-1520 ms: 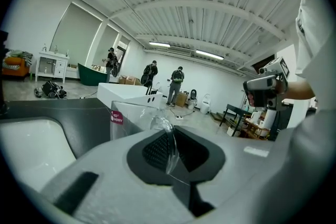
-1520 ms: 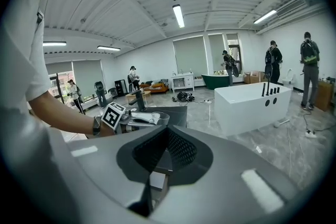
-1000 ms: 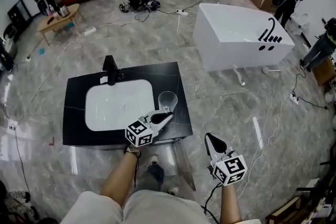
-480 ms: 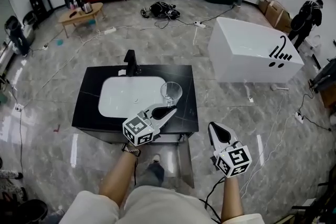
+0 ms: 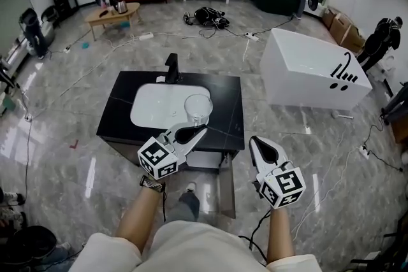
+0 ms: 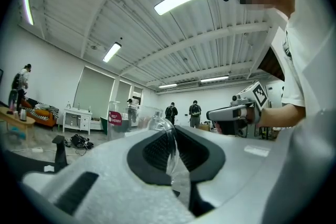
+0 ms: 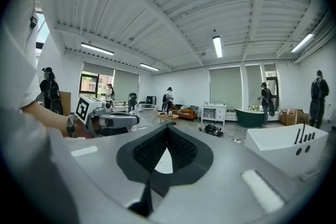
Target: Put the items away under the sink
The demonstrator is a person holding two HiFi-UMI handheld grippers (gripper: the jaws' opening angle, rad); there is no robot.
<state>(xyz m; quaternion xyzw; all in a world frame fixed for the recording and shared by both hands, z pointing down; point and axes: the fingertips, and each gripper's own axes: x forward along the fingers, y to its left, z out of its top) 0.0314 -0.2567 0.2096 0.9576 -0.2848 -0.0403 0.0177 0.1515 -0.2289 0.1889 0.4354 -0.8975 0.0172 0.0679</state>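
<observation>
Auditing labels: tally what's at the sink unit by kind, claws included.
Cup: 1
Faucet: 1
Basin: 1
Claws: 2, the left claw shut on the cup, the right claw empty
Total: 5

I'm looking at a clear, round drinking cup (image 5: 197, 107) with a small red label (image 6: 116, 118) on its side (the room is showing straight through it). It's standing upright, its thin wall pinched between the jaws of my left gripper (image 5: 200, 130). In the head view it's showing over the right edge of the white basin (image 5: 153, 105) in the black vanity top (image 5: 121, 119).
</observation>
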